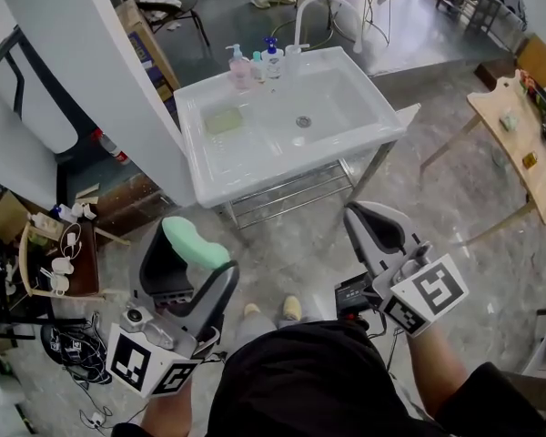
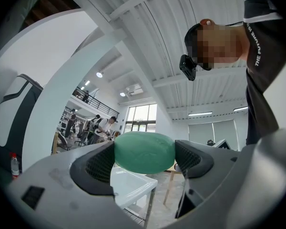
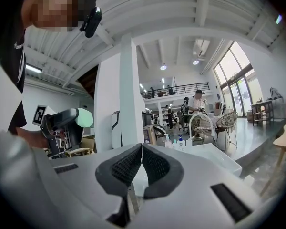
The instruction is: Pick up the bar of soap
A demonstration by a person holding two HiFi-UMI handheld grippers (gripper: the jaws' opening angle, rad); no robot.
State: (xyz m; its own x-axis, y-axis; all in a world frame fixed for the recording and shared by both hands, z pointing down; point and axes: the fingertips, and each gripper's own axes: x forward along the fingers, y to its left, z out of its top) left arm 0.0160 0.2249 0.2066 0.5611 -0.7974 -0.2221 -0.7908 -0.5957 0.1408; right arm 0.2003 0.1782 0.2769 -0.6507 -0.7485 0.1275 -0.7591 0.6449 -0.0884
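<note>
1. Left gripper [image 2: 144, 157]: the jaws are clamped on one green bar of soap [image 2: 144, 149], one pad against each end. The bar is held in the air, clear of every surface, in front of the person and well short of the sink.
2. Right gripper [image 3: 142, 165]: the jaws are pressed together, pad to pad, with nothing between them.
3. Count of grippers: two, each carrying one marker cube. Both are held low, one on either side of the person's two shoes [image 1: 269, 309].
4. Sink [image 1: 382, 137]: one white basin on a metal frame. It has one drain [image 1: 302, 121] and one curved white tap [image 1: 311, 5]. One pale yellow-green flat piece [image 1: 224, 121] lies in the left part of the basin; what it is cannot be told.
5. Bottles [image 1: 257, 63]: at least three, in a row on the back rim beside the tap.
6. Floor [image 1: 300, 244]: grey, stone-patterned and glossy.
7. Room: one broad white column [image 1: 100, 71] stands just left of the sink. One wooden table [image 1: 519, 148] stands well to the right. The hall is open, with a white ribbed ceiling and tall windows
</note>
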